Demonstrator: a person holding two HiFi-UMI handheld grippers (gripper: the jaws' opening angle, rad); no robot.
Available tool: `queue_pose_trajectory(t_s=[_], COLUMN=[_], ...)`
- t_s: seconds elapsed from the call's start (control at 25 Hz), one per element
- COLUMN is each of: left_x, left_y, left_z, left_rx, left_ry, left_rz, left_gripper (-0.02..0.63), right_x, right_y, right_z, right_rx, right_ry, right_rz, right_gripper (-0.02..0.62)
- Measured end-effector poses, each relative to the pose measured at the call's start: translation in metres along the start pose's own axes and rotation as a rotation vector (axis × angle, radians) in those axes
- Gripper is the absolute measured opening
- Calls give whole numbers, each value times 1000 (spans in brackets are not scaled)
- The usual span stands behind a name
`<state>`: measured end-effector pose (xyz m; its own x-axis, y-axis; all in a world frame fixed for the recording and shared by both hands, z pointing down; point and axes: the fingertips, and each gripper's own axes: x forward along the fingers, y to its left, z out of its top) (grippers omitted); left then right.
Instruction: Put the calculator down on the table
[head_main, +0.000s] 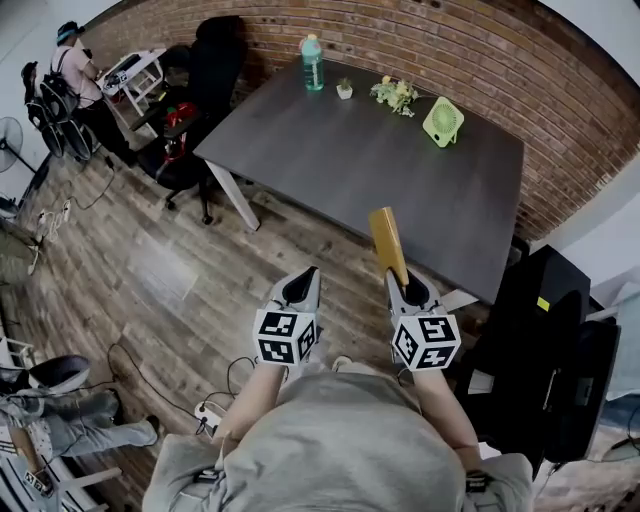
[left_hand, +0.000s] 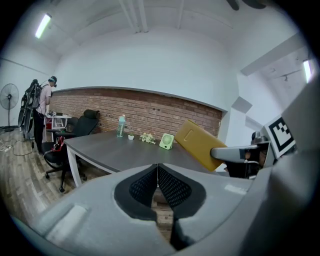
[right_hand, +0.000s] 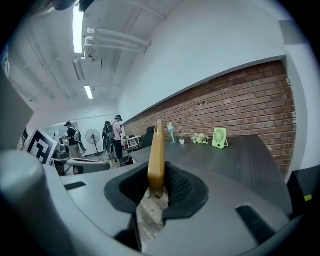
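The calculator (head_main: 386, 243) is a flat yellow slab standing on edge in my right gripper (head_main: 398, 280), which is shut on its lower end. It sticks up and forward over the near edge of the dark grey table (head_main: 380, 170). In the right gripper view the calculator (right_hand: 157, 155) rises edge-on from between the pads of that gripper (right_hand: 156, 187). My left gripper (head_main: 305, 280) hovers over the wooden floor to the left of the right one, short of the table, shut with nothing in it. Its pads (left_hand: 158, 172) meet, and the calculator (left_hand: 200, 143) shows to its right.
At the table's far side stand a green water bottle (head_main: 313, 62), a small pot (head_main: 344, 90), a bunch of flowers (head_main: 395, 94) and a green desk fan (head_main: 443, 121). A black office chair (head_main: 200, 110) is left of the table, a black cabinet (head_main: 550, 340) at right. A person (head_main: 75, 65) stands far left.
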<state>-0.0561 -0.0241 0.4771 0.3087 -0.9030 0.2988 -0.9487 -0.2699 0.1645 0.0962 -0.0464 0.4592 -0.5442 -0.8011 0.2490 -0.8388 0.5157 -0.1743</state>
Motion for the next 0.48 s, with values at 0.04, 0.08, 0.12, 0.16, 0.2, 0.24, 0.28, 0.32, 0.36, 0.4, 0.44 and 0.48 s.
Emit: queue_pose_trajectory(t_s=[0.04, 0.08, 0.12, 0.16, 0.2, 0.24, 0.28, 0.32, 0.36, 0.4, 0.44, 0.48], left_x=[0, 0, 1, 1, 1, 2, 2, 2, 3, 4, 5, 7], left_y=[1, 1, 2, 3, 5, 6, 8, 9, 10, 12, 13, 14], left_z=[-1, -3, -4, -5, -5, -6, -6, -7, -8, -8, -9, -9], left_rx=[-1, -3, -3, -4, -6, -10, -14, -19, -22, -24, -26, -27], left_ry=[0, 1, 3, 4, 5, 7, 8, 8, 8, 8, 9, 11], left_rz=[3, 6, 10, 13, 15, 17, 20, 22, 24, 25, 25, 24], left_gripper=[20, 20, 20, 20, 20, 20, 20, 19, 20, 20, 20, 20], right_x=[2, 3, 5, 7, 9, 11, 12, 13, 14, 15, 17, 19], right_y=[0, 0, 1, 1, 2, 2, 2, 3, 3, 3, 3, 3], right_z=[-1, -2, -3, -3, -4, -4, -4, -4, -5, -5, -5, -5], right_rx=[-1, -2, -3, -3, -3, -2, -1, -1, 0, 0, 1, 1], right_ry=[1, 4, 7, 10, 12, 14, 16, 16, 17, 17, 16, 16], right_rz=[3, 6, 8, 11, 13, 14, 16, 17, 18, 18, 18, 16], right_gripper=[83, 83, 83, 83, 83, 83, 83, 83, 83, 83, 83, 83])
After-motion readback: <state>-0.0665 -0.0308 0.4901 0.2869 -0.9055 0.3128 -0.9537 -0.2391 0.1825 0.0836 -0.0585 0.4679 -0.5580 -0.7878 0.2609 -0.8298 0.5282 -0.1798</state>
